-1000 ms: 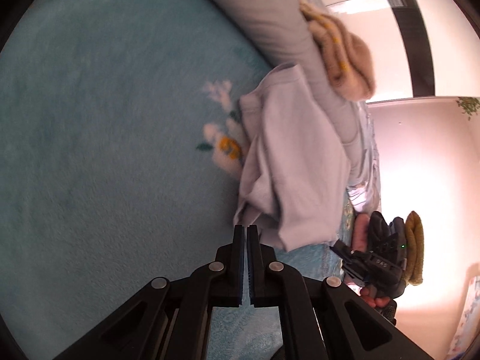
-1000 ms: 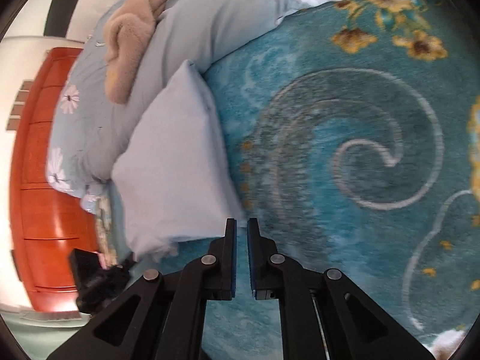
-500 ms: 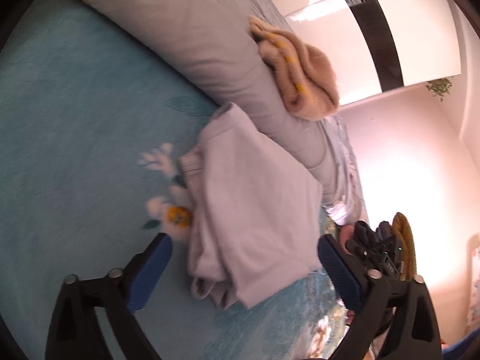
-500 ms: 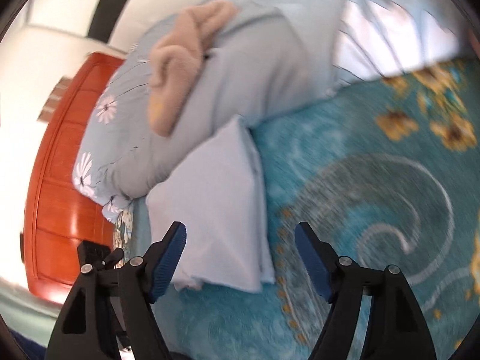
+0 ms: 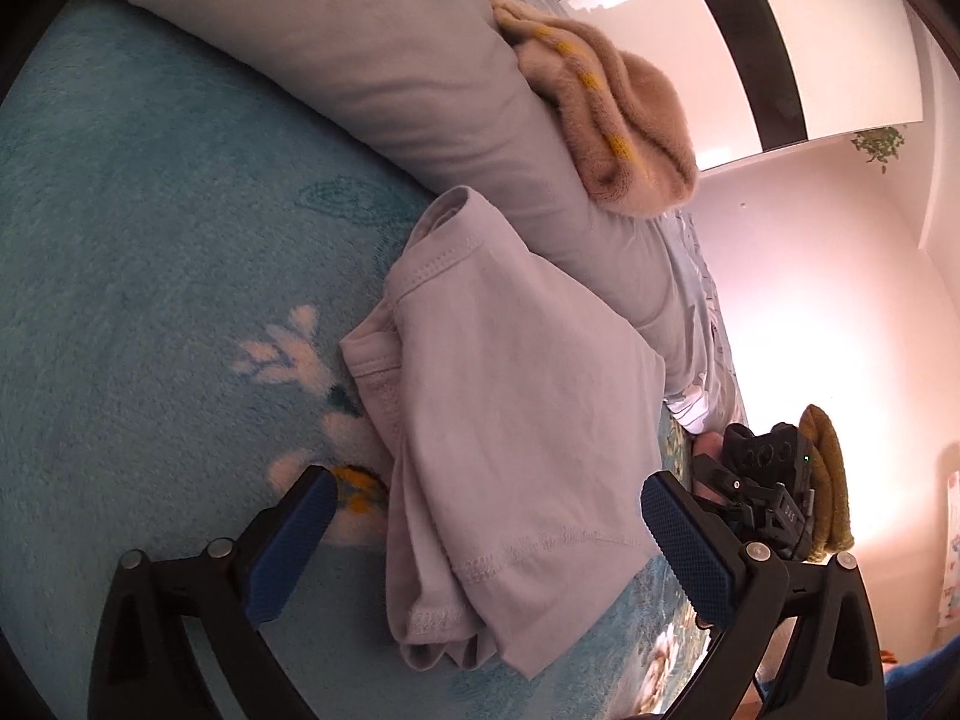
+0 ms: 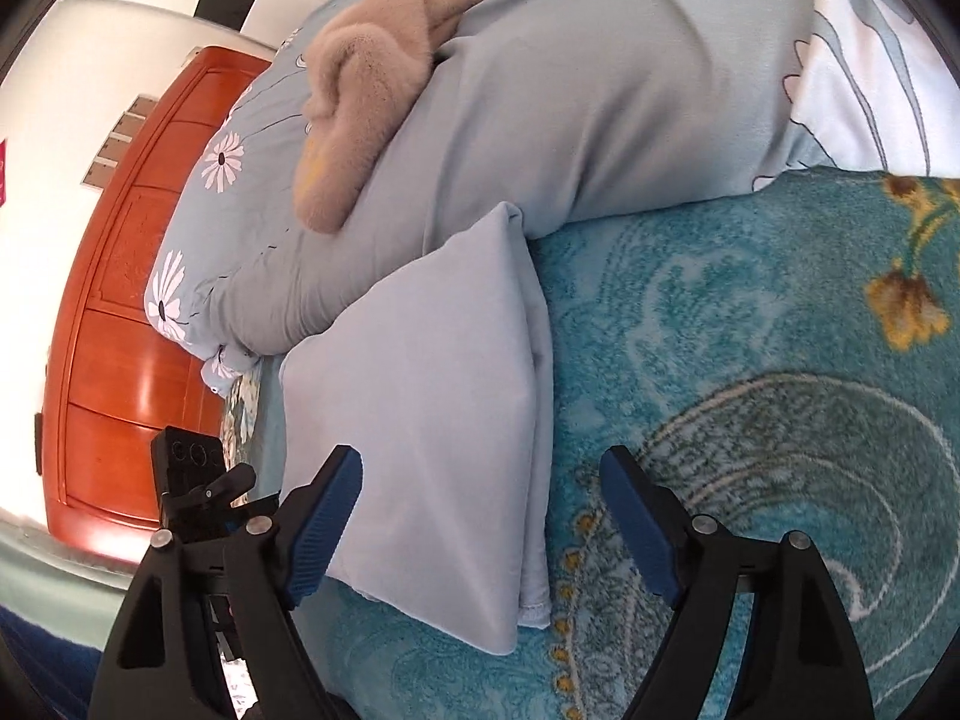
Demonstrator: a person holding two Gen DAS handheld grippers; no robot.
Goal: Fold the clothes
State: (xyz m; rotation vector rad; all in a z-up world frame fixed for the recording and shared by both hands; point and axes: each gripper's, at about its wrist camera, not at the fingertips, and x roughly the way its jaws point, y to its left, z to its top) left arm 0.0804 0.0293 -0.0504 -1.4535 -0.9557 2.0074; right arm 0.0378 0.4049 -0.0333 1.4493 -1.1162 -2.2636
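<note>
A pale grey-lilac garment (image 5: 510, 408) lies folded into a compact rectangle on the teal floral blanket (image 5: 150, 276), its far edge against a grey pillow (image 5: 384, 66). It also shows in the right wrist view (image 6: 432, 420). My left gripper (image 5: 486, 534) is open and empty, its blue pads spread on either side of the garment's near hem. My right gripper (image 6: 480, 528) is open and empty, just short of the garment's near edge. The right gripper's body shows in the left wrist view (image 5: 762, 492), and the left gripper's body in the right wrist view (image 6: 192, 492).
A tan fluffy garment (image 5: 606, 114) lies on the grey pillow, also seen in the right wrist view (image 6: 384, 78). A flowered blue duvet (image 6: 660, 72) runs along the back. A red wooden cabinet (image 6: 114, 324) stands beyond the bed. Teal blanket (image 6: 780, 420) extends right.
Both grippers were shut one second ago and have opened wide. Both have drawn back and tilted up from the folded garment, which stays where it lay.
</note>
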